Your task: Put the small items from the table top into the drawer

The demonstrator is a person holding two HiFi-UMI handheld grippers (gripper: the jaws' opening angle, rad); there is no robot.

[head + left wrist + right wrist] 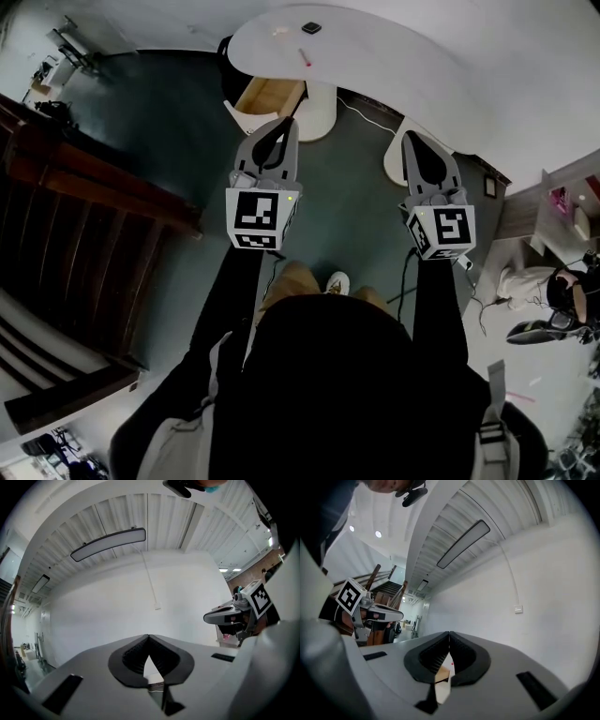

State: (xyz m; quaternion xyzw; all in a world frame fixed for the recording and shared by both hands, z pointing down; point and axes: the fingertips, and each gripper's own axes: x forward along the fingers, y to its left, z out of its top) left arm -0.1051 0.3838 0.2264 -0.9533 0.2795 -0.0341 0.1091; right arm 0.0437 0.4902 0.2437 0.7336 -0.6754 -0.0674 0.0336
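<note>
While we hold both level, short of the desk (375, 42), our left tool (284, 127) and right tool (414, 141) are closed and empty; a small dark item (311, 27) and a pink stick (305, 57) lie on it, above the open drawer (267, 94).

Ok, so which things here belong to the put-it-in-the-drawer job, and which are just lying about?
Job: white table, open drawer, small dark item, pink stick, left gripper and right gripper, both shut and empty.
Lying about: wooden staircase, floor cable.
</note>
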